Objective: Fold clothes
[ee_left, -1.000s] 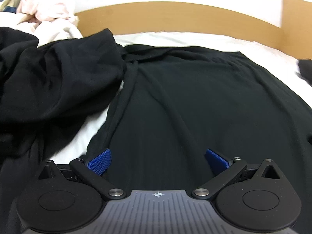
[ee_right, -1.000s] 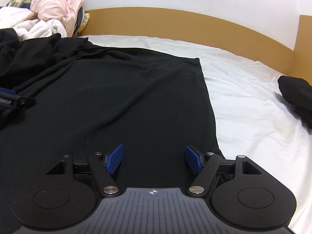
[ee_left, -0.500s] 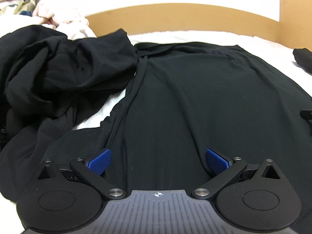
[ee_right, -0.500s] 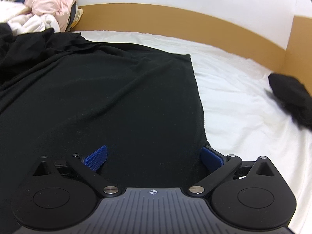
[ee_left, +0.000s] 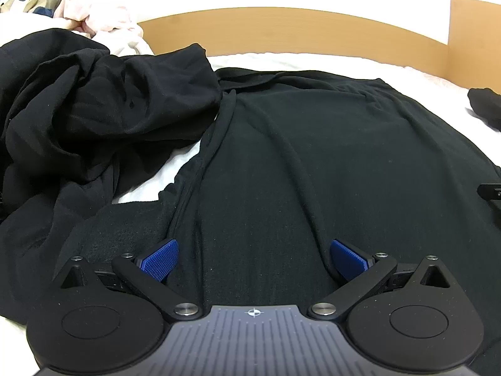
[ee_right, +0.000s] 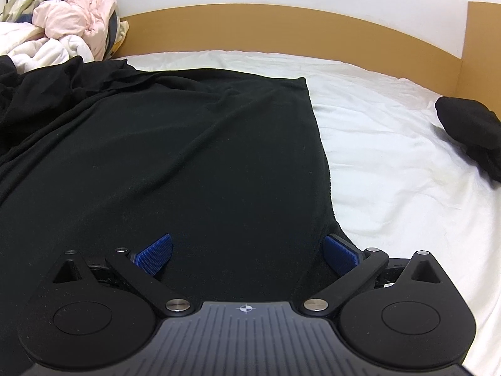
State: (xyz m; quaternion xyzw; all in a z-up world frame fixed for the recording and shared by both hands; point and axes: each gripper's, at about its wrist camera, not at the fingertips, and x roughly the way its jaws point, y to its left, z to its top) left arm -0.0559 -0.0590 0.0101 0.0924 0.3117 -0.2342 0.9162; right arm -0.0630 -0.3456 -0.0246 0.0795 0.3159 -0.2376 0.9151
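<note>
Over black garment, both grippers apparently unclamped.

White bedsheet, wooden headboard

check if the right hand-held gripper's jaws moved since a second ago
Yes. The right hand-held gripper has opened wider over the flat black garment: its right pad now sits at the cloth's edge beside the white sheet, formerly well inside.

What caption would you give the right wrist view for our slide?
Right gripper open above a black garment spread flat on the white sheet, wooden headboard behind.
</note>
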